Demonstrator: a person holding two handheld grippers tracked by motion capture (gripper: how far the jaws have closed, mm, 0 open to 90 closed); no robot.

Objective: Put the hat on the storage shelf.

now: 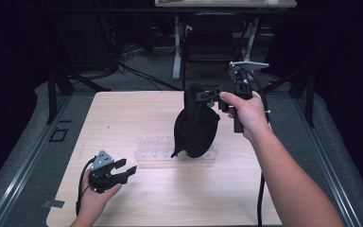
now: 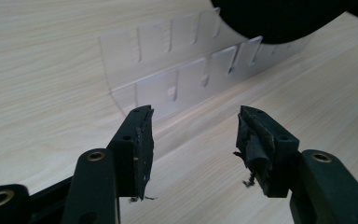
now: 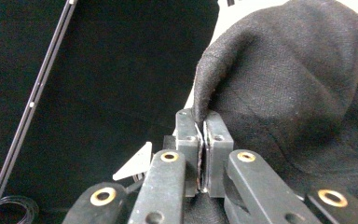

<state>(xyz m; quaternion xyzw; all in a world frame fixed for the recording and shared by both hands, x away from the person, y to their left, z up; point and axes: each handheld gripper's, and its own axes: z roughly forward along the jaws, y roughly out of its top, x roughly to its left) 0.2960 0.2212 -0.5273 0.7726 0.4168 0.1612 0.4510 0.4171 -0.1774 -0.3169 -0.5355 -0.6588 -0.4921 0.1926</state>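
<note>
A black cloth hangs in the air above the light wooden table, its lower end over a clear plastic rack. My right gripper, held up at the right, is shut on the cloth's top edge; the right gripper view has its jaws pinching the cloth's hem. My left gripper rests low at the table's front left, open, nothing between its fingers. In the left gripper view the rack lies just ahead, with the cloth above its far end.
Dark floor and metal rails run along both sides of the table. A chair and table legs stand behind the far edge. A cable trails down from the right gripper.
</note>
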